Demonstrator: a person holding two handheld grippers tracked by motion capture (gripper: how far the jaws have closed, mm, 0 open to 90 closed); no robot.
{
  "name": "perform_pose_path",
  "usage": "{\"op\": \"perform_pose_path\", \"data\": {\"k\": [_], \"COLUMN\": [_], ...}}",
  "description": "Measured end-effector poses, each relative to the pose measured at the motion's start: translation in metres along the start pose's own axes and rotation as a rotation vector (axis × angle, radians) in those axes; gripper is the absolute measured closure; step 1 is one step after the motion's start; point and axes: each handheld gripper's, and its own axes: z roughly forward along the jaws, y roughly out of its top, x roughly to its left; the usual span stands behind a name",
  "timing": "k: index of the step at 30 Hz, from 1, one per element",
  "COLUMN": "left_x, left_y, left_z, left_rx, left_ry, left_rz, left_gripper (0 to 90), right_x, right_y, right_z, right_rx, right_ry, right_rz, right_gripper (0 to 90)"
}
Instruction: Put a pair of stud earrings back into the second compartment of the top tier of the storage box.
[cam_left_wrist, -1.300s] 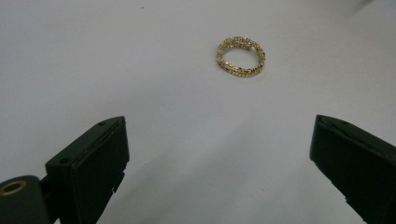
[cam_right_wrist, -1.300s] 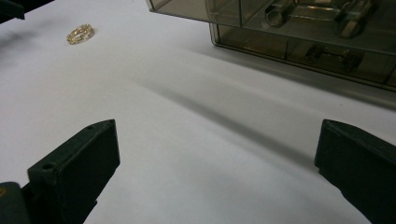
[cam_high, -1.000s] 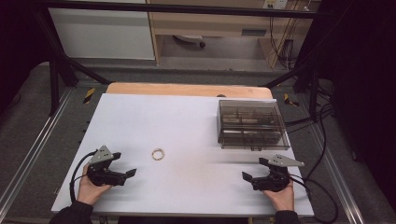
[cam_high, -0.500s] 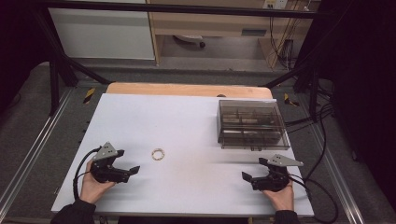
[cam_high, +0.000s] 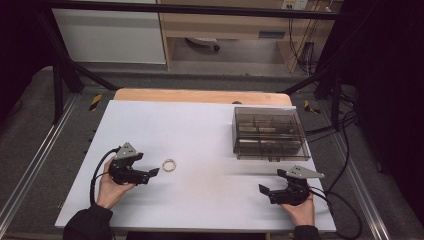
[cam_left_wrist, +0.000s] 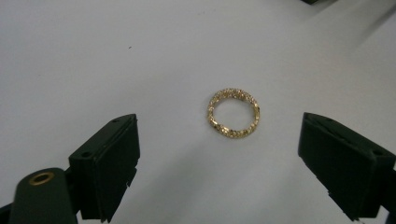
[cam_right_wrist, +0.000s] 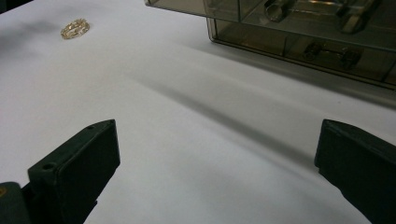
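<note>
A small gold bracelet (cam_high: 169, 165) lies flat on the white table top (cam_high: 210, 135), left of centre. In the left gripper view the gold bracelet (cam_left_wrist: 234, 112) lies a short way ahead of the jaws, between their lines. My left gripper (cam_high: 153, 172) is open, its tips just left of the bracelet and apart from it. My right gripper (cam_high: 264, 190) is open near the front right, with nothing between its jaws. A smoky clear plastic box (cam_high: 268, 132) with small drawers stands at the back right. From the right gripper view, the box (cam_right_wrist: 299, 28) is ahead and the bracelet (cam_right_wrist: 74, 28) far off to the left.
A wooden strip (cam_high: 200, 96) edges the table's far side. Metal frame rails (cam_high: 30, 170) run along both sides of the table. Black cables (cam_high: 345, 165) trail off the right edge. Bare white surface spans the middle between the two grippers.
My left gripper has moved forward and to the right, closing in on the bracelet. The right gripper has hardly moved.
</note>
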Motion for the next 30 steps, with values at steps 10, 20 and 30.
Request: {"op": "perform_pose_path", "data": {"k": [10,20,30], "left_x": [0.001,-0.001,0.002], "left_y": [0.009,0.015,0.014], "left_z": [0.022,0.046,0.060], "left_rx": [0.031,0.076,0.086], "left_ry": [0.015,0.057,0.062], "left_rz": [-0.035,-0.021,-0.023], "left_gripper": [22.9,39.1,55.6], "right_x": [0.000,0.000,0.000], "right_y": [0.000,0.000,0.000], "right_z": [0.000,0.000,0.000], "right_rx": [0.001,0.000,0.003], "right_ry": [0.000,-0.002,0.000], "right_rz": [-0.004,-0.007,-0.007], "right_gripper": [0.5,0.5,0.6]}}
